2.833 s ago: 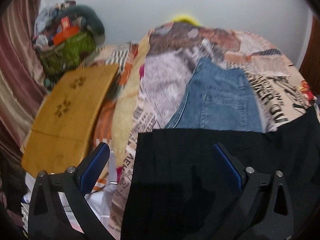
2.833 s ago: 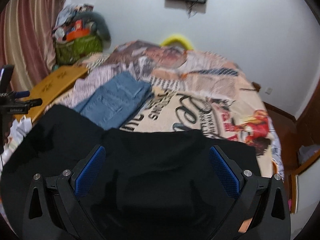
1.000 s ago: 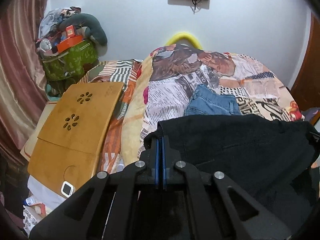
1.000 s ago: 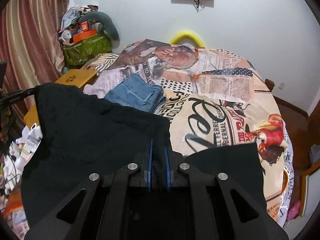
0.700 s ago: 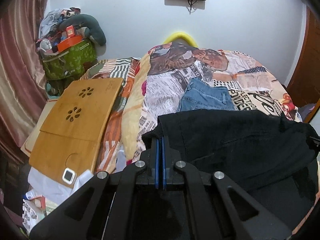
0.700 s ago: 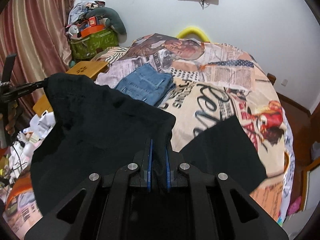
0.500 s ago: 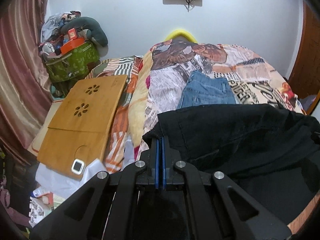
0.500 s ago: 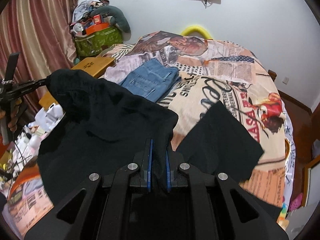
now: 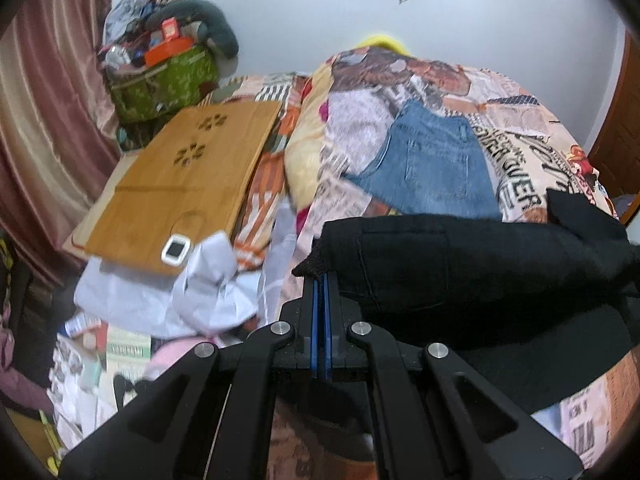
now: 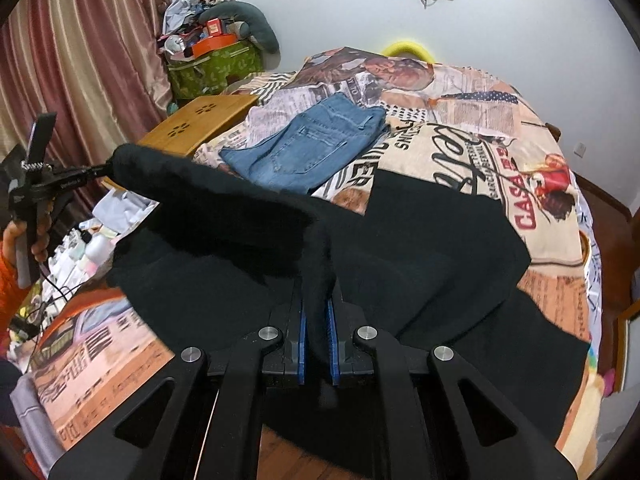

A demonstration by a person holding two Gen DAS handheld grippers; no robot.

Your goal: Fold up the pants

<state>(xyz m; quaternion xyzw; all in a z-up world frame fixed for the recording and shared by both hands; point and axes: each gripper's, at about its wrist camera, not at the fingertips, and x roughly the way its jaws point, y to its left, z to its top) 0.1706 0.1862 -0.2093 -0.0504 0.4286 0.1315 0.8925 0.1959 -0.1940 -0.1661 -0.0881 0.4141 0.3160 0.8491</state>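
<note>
Both hand-held grippers, left (image 9: 320, 280) and right (image 10: 317, 304), we keep clamped on the black pants (image 10: 420, 240), lifting one edge to fold it across the bed (image 10: 460, 148).

The pants (image 10: 420, 256) lie across the near part of the bed (image 10: 480, 128), 1 edge lifted off it between the left gripper (image 9: 320, 280) and the right gripper (image 10: 316, 304). Behind the pants, farther up the bed, lie folded jeans (image 10: 316, 144). Left of the bed sits a wooden board (image 9: 188, 184), and behind the board a heaped bag (image 9: 168, 76) against the wall.
</note>
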